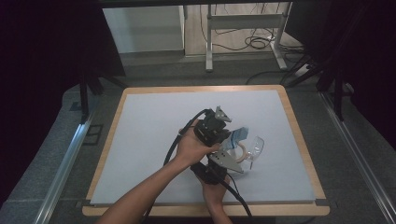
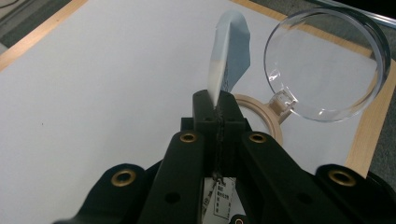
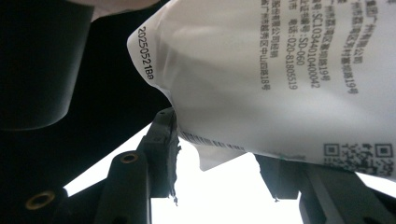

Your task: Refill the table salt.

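Observation:
A white and blue packet [image 1: 236,136] hangs over the middle of the table between my two grippers. My left gripper [image 1: 227,134] is shut on its edge; in the left gripper view the packet [image 2: 229,51] stands up out of the closed jaws of the left gripper [image 2: 219,100]. My right gripper [image 1: 228,151] comes in from the near side. In the right gripper view the printed packet [image 3: 280,79] lies between the half-spread jaws of the right gripper [image 3: 219,154], with the left fingertip [image 3: 163,140] pressed against its side.
A clear round container [image 1: 255,147] [image 2: 327,65] lies just right of the grippers, joined to a tan ring [image 1: 242,154] [image 2: 264,116]. The white mat [image 1: 154,140] has a wooden border [image 1: 299,135]. Cables and a metal stand [image 1: 243,32] are beyond the far edge.

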The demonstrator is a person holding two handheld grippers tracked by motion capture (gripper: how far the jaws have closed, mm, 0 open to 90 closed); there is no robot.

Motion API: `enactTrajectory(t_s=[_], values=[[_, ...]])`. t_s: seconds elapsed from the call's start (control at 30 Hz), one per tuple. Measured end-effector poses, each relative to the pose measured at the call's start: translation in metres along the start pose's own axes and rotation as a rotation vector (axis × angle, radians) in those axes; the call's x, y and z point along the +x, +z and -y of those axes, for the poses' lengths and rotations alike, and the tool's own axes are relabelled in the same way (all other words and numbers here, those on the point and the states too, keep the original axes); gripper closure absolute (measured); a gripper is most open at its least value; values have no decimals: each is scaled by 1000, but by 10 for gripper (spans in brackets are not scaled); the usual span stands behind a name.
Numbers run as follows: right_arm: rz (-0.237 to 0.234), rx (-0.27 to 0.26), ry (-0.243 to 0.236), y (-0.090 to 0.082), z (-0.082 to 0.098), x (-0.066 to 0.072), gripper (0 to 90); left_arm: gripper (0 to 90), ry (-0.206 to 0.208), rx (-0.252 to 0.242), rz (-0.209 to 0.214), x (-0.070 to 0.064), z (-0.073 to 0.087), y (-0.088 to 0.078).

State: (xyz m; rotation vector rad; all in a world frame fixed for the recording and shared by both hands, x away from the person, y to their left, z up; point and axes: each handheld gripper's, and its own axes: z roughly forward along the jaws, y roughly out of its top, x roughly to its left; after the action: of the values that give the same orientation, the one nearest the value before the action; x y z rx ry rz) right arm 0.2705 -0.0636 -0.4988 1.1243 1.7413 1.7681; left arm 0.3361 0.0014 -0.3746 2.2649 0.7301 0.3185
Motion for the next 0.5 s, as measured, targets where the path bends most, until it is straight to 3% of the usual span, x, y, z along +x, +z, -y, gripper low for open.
enactTrajectory(t_s=[0.5], values=[[-1, -4, -3, 0, -1, 0, 530, 898, 1, 0, 2, 0, 0, -1]])
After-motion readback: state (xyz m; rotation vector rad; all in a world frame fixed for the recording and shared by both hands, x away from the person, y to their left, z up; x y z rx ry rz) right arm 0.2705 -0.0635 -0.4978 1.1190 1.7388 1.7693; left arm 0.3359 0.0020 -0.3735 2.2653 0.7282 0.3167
